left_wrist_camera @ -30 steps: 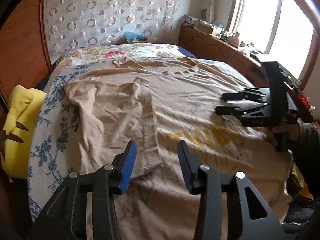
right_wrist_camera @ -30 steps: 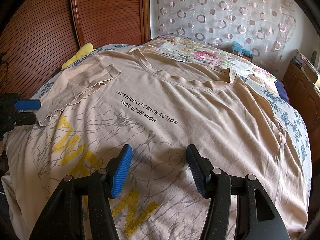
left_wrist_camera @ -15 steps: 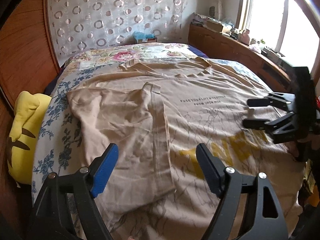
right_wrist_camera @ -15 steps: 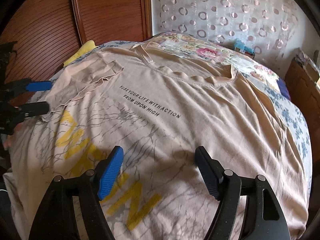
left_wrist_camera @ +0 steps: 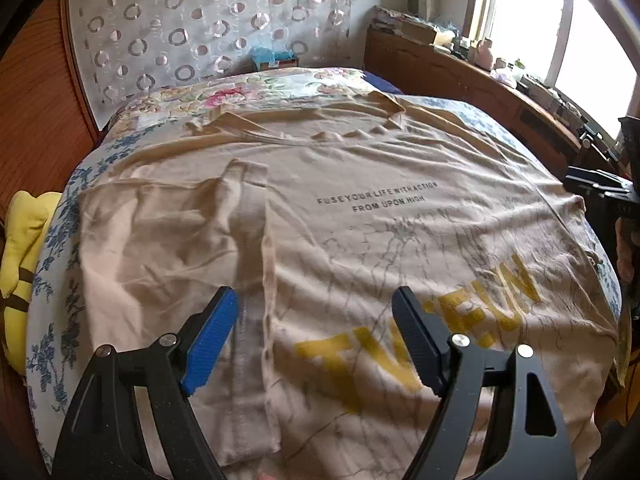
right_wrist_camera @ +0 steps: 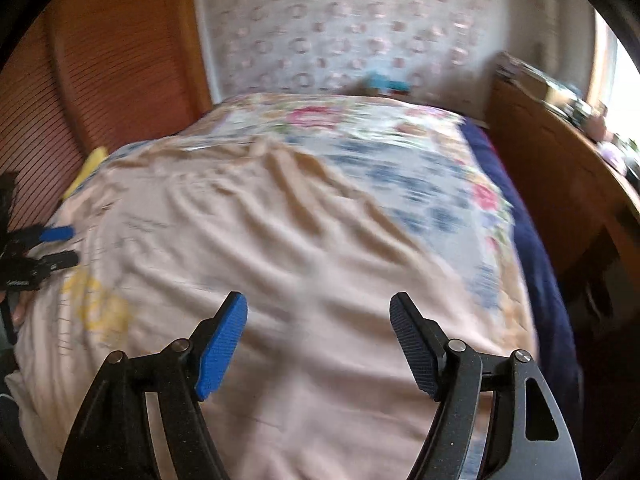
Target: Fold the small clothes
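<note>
So we've got both grippers wide open with nothing in them. The left gripper (left_wrist_camera: pixel 314 334) and right gripper (right_wrist_camera: pixel 318 338) have each just been spreading their jaws, and there's only cloth below the gap, nothing pinched.

The t-shirt (left_wrist_camera: pixel 380 216) lies spread flat on the bed (left_wrist_camera: pixel 52 280), print side up, running ahead of both sets of fingers. One sleeve (left_wrist_camera: pixel 160 248) is already flipped in over the body, just ahead of the left fingers (left_wrist_camera: pixel 210 336).

Handling-wise we'd guess it's thin, soft and floppy, very light, and it'll sag and wrinkle the moment it's lifted. Best bet is probably pinching a hemmed edge or the seam, not the loose middle.

The flowery bedspread underneath looks soft too, so pressing down won't give much. Room's a bedroom: wooden headboard (left_wrist_camera: pixel 32 92), patterned curtain (left_wrist_camera: pixel 200 28), bright window (left_wrist_camera: pixel 560 24) off beyond the right fingers, yellow cushion (left_wrist_camera: pixel 20 264) beyond the left ones.
</note>
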`<state>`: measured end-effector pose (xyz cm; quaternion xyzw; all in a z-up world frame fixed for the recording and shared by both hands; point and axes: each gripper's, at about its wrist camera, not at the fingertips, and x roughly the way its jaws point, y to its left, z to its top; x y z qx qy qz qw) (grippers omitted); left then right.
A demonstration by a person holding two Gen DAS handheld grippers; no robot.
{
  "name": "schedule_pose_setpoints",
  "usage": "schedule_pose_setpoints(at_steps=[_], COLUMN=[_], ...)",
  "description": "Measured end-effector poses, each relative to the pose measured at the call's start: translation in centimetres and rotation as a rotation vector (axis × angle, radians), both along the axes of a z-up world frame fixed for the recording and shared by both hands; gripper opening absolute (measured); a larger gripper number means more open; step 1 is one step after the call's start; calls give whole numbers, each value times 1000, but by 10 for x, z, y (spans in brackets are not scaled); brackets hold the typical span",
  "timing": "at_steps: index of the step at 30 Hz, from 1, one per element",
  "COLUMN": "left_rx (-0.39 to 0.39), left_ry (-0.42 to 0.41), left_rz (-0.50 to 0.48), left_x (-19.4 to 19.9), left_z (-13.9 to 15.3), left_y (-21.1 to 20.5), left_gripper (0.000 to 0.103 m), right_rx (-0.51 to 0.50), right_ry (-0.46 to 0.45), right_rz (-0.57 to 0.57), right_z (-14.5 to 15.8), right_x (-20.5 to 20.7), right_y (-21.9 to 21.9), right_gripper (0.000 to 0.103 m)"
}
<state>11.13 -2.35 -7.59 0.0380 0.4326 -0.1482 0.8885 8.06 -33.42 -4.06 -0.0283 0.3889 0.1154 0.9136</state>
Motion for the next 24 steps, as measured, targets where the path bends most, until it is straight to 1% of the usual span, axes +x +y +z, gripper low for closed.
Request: schedule_pose_setpoints(at_steps=[4, 8, 11, 17, 21, 22, 23, 24], left_rx=[14, 23, 40, 62, 68, 71, 70, 68], left_ry=[1, 5, -2, -12, -11, -11, -9, -6], left_rz=[-10, -24, -26, -28, -30, -33, -36, -41], left_x=[2, 5, 6, 5, 6, 6, 6, 6], left_z=[0, -1, -2, -4, -4, -4, -5, -5], left_y=[-10, -17, -22, -25, -27, -28, -28, -28], left_gripper=[80, 80, 80, 81, 83, 84, 85, 88], right_rx=[5, 23, 46, 92, 97, 97, 95, 88], right_ry=[3, 12, 29, 63, 71, 69, 67, 66], right_rz=[-106, -182, -212, -228, -226, -224, -219, -215], right_z=[-2, -7, -11, -20, -19, -19, -18, -19], right_x=[-8, -21, -24, -31, -29, -28, -29, -28], right_y=[-45, -76, -87, -102, -109, -109, -109, -107], right_gripper=[76, 76, 76, 70, 60, 54, 51, 46])
